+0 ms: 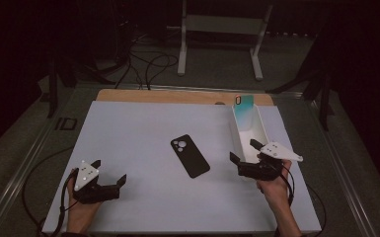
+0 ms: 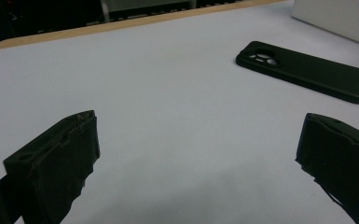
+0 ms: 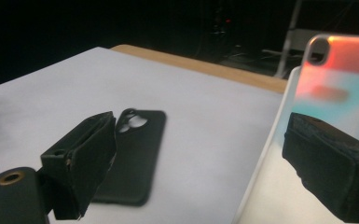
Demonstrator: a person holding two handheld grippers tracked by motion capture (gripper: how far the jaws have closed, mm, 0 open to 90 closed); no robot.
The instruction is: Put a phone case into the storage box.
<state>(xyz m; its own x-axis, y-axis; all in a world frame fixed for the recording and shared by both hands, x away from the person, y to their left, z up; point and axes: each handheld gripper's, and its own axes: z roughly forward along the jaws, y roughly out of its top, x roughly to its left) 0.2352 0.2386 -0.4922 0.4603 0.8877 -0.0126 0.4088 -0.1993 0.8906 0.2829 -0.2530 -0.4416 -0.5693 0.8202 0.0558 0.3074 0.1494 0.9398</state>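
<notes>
— Two grippers, both with jaws spread and nothing between them. Which one takes the black phone case (image 1: 190, 155)?

— Probably the right gripper (image 1: 245, 155); it hovers at the near end of the white bin (image 1: 236, 132), one jaw over the bin wall. The case lies flat mid-table, camera cutout at the far end, just left of that gripper and apart from its fingers (image 3: 81, 158).

— How to grip it well?

— Come in low, straddle the case's long edges, close squarely. The left gripper (image 1: 109, 179) rests near-left, well apart. A teal phone case (image 1: 244, 106) leans in the bin's far end.
</notes>
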